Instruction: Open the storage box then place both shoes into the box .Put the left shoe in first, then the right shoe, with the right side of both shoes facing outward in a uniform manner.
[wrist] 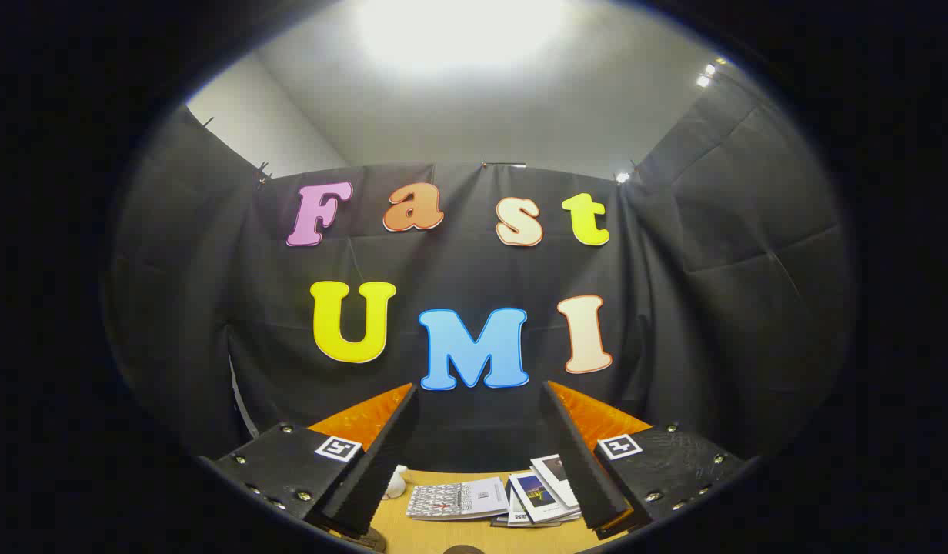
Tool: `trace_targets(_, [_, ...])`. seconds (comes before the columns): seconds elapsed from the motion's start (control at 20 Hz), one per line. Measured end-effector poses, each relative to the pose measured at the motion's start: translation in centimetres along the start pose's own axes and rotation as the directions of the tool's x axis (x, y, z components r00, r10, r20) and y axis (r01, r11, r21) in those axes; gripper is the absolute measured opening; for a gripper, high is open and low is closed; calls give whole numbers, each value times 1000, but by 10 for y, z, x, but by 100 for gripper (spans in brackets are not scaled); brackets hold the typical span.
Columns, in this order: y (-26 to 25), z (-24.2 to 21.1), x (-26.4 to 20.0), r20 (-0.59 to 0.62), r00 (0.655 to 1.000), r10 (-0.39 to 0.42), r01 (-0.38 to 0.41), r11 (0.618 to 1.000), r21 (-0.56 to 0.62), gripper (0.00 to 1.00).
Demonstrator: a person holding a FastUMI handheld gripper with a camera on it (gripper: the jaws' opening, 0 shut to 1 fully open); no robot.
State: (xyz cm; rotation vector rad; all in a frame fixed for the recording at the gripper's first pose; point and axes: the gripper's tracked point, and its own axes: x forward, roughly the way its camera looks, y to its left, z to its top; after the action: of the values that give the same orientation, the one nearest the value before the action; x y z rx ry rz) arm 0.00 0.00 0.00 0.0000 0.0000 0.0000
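The gripper (474,454) is raised and tilted up toward the booth's back wall, its two fingers spread wide with nothing between them, so it is released and carrying nothing. Each finger (378,462) is a long wedge faced with ribbed, foam-like padding, a texture meant to grip by friction, and it widens into a flat bolted block that carries a small square marker.

Low between the fingers lies a strip of the surface (482,535), a pale wood-grain top. On it, just beyond the fingertips, a few booklets (460,498) and glossy printed cards (537,496) lie flat in a loose, overlapping fan. A small white rounded object (395,485) sits on the surface beside the left finger; it is too far hidden to name.

The storage box and the two shoes cannot be located from this pose, and probably lie lower and nearer than the camera is looking. By my judgement the task has not begun: the gripper would need to pitch down to find the box lid. The black cloth wall (751,254) hangs in soft folds behind.
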Motion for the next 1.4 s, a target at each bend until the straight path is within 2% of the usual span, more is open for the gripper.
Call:
trace_targets(0.55, [-11,-24,13,-66,998,-18,21,999,41,96])
trace_targets(0.8, [2,-42,15,-103,994,34,-25,996,82,96])
trace_targets(0.95, [18,-59,17,-127,988,90,-77,991,107,96])
trace_targets(1.2, [59,-112,12,-207,953,222,-199,972,126,96])
trace_targets(1.3, [80,-136,8,-248,929,275,-252,960,118,96])
trace_targets(1.4, [104,-160,1,-290,893,344,-310,937,159,97])
